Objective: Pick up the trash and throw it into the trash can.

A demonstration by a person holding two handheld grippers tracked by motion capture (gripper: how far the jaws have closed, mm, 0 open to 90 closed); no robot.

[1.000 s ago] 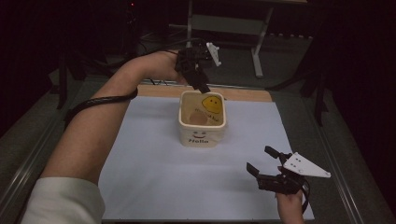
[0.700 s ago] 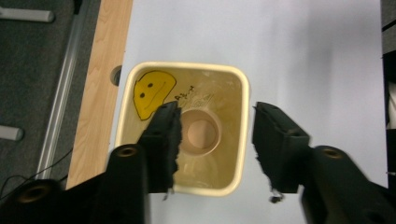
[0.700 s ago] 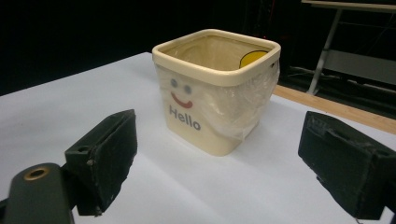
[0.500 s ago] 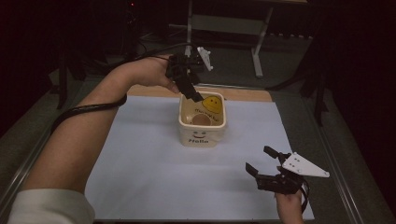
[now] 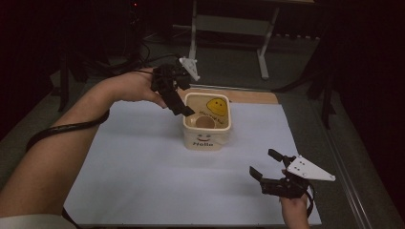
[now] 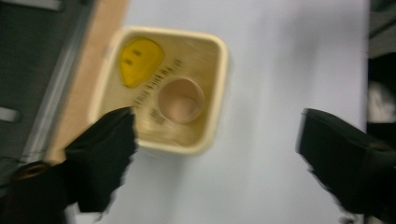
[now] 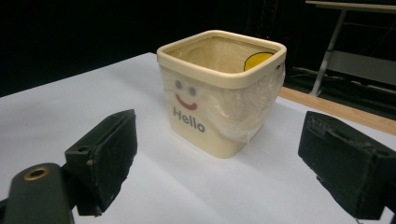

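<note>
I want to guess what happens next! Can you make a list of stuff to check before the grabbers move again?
1. Left gripper open: ok, jaws wide apart.
2. Left gripper empty: ok, nothing between its jaws.
3. Cup inside the Hello bin: ok, it sits on the bottom.
4. Bin standing upright on the white sheet: ok.
5. Right gripper open and away from the bin: ok.
6. Cup upright or lying down: cannot tell, that picture is blurry.

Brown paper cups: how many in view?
1. A small brown paper cup stands inside the cream square plastic bin; its walls could hide others low inside.
</note>
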